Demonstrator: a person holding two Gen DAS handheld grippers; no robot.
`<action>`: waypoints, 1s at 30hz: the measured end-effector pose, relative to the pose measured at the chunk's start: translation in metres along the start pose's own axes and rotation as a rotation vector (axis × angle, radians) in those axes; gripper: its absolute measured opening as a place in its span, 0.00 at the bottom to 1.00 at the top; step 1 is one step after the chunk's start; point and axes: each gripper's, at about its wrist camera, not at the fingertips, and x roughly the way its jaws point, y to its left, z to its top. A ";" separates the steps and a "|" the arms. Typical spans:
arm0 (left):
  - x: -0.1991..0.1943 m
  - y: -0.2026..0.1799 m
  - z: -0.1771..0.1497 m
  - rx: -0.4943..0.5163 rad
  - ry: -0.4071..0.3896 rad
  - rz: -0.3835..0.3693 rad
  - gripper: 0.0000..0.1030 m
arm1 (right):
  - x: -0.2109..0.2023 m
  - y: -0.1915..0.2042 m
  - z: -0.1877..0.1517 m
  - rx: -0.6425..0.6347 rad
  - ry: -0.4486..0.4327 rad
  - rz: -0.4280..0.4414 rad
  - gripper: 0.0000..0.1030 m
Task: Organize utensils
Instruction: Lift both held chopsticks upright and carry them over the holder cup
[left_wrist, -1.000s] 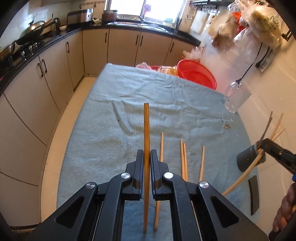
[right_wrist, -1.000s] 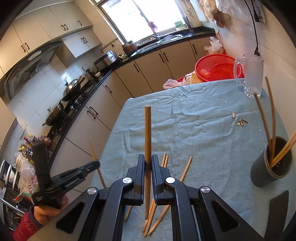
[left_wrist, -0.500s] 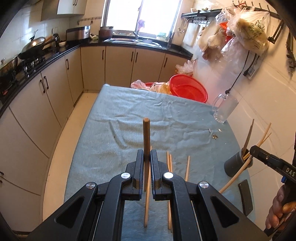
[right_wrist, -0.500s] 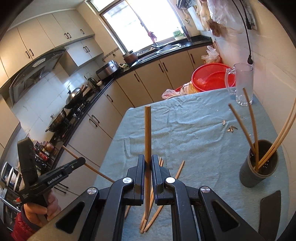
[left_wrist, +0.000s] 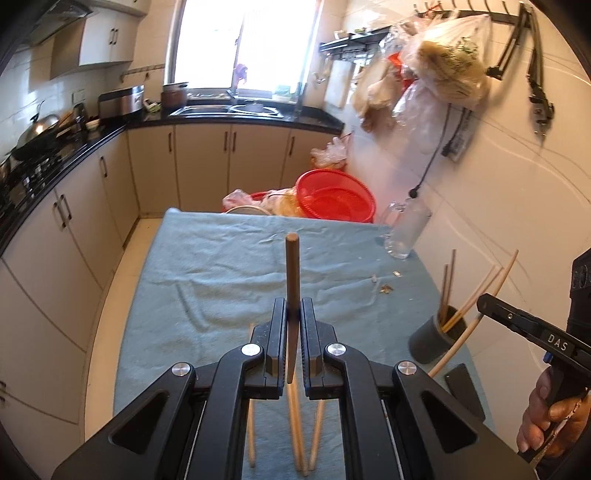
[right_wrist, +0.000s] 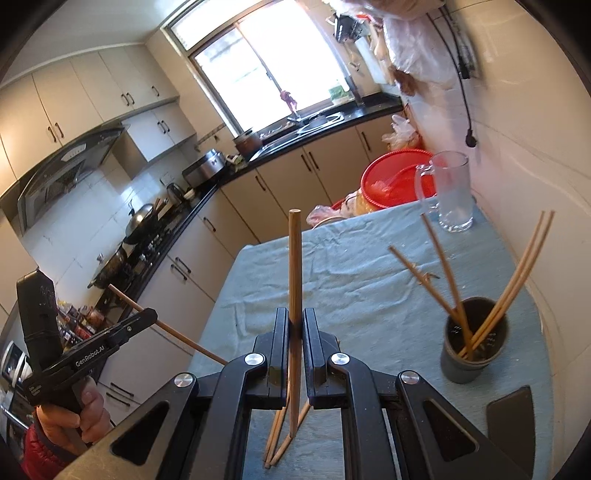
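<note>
The left gripper is clamped on a dark wooden chopstick, held upright above the blue cloth. The right gripper likewise pinches a pale chopstick — both are lifted clear of the table. The step in hand looks like carrying. Next, each stick must be tipped down into the grey holder, already holding several, while loose chopsticks lie on the cloth — still to collect.
</note>
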 end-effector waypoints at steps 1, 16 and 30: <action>0.000 -0.004 0.001 0.006 -0.002 -0.005 0.06 | 0.000 0.000 0.000 0.000 0.000 0.000 0.07; 0.003 -0.066 0.007 0.114 -0.002 -0.068 0.06 | -0.052 -0.035 0.005 0.068 -0.086 -0.041 0.07; -0.002 -0.121 0.016 0.200 -0.016 -0.138 0.06 | -0.095 -0.063 0.015 0.121 -0.171 -0.071 0.07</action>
